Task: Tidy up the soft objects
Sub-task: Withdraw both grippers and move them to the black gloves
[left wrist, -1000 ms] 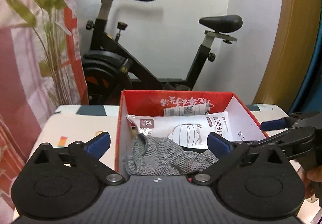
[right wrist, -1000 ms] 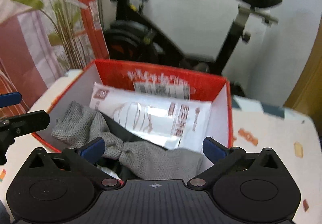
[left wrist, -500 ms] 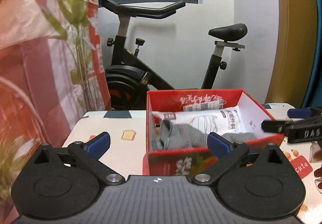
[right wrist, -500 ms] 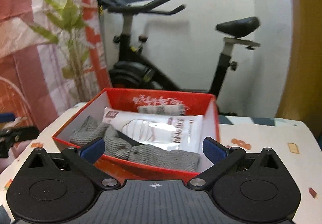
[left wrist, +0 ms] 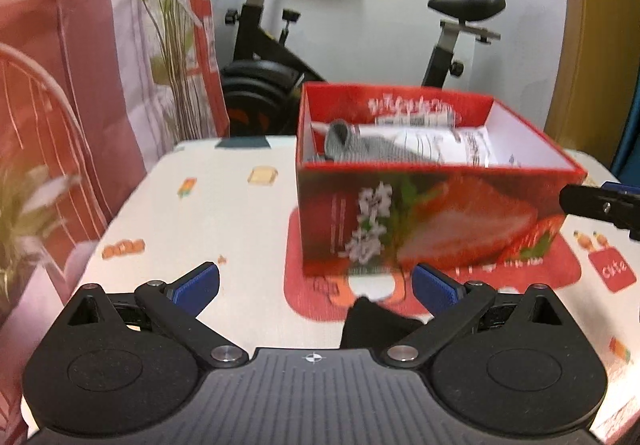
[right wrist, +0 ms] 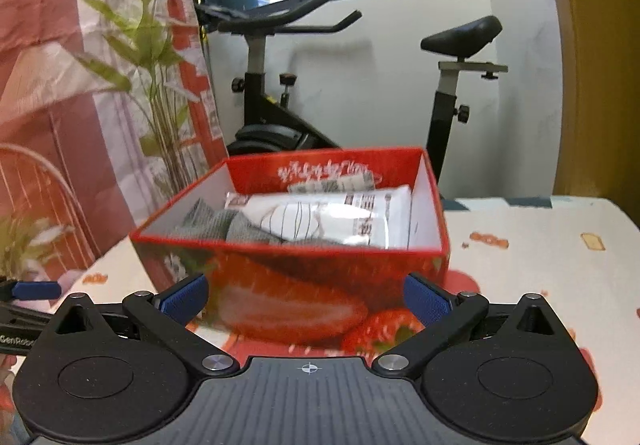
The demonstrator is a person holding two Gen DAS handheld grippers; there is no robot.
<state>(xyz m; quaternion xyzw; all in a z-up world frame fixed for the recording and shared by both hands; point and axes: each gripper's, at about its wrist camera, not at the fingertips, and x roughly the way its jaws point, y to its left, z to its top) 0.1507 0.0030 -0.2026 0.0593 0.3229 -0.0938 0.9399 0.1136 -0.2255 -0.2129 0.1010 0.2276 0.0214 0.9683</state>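
1. While both tongs hang spread wide and empty before the red strawberry-print box [left wrist: 432,217], the thing the next move turns on is a black soft item [left wrist: 376,321] lying on the patterned tablecloth [left wrist: 200,213].
2. That black item lies just ahead of the left gripper [left wrist: 316,287], low between its blue pads [left wrist: 196,287] and somewhat toward the right-hand pad, on the near side of the box and outside it. Only its upper edge shows above the gripper body, so I cannot tell its long axis or what kind of garment it is.
3. The right gripper [right wrist: 306,299] faces the box front squarely; the black item does not show in its view. The left gripper is, by my judgement, the nearer and better placed one.
4. Inside the box, a grey knitted sock [right wrist: 236,225] lies toward the left wall, its length running left to right, beside and partly over a white packet of face masks [right wrist: 340,217] that fills the middle and right.
5. Compared with half a second ago, both grippers have drawn back and dropped: the box front now fills more of each view, its printed strawberries show fully, and the black item has come into sight. A second ago both were right over the open box.
6. The box contents look unchanged across the frames.
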